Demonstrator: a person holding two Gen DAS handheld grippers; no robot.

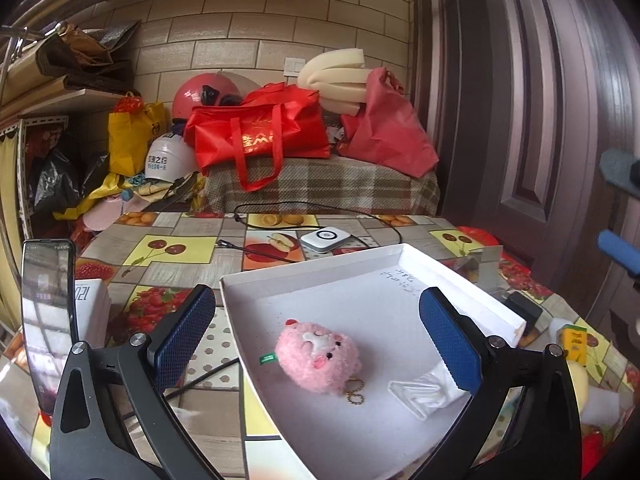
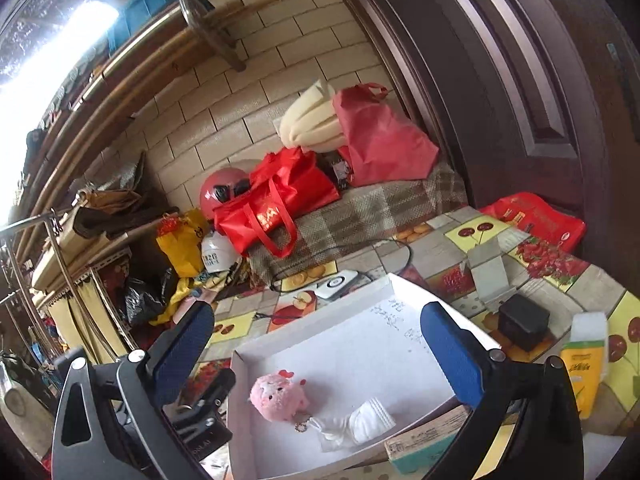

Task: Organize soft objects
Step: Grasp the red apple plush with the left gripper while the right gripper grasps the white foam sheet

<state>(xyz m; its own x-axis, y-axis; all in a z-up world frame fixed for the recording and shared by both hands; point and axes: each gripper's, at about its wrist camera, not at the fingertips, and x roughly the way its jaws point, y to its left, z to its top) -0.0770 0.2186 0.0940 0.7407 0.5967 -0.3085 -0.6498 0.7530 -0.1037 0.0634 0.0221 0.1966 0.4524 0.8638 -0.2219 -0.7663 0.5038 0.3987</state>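
Both our left gripper (image 1: 316,340) and right gripper (image 2: 318,354) hang spread wide and empty above the white tray (image 1: 320,276), where the pink plush pig (image 1: 318,358) lies just beside a white packet of tissue (image 1: 424,392). We judge the pig light and squashy, so it should give under pressure. We would pinch its round body across the middle, clear of the loose metal keychain (image 1: 355,394).

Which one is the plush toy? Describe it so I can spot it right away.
Find the shallow white box on the fruit-print tablecloth. Two things lie inside: the plush toy and a white packet beside it. The toy is the round, fuzzy pink one with a keychain.
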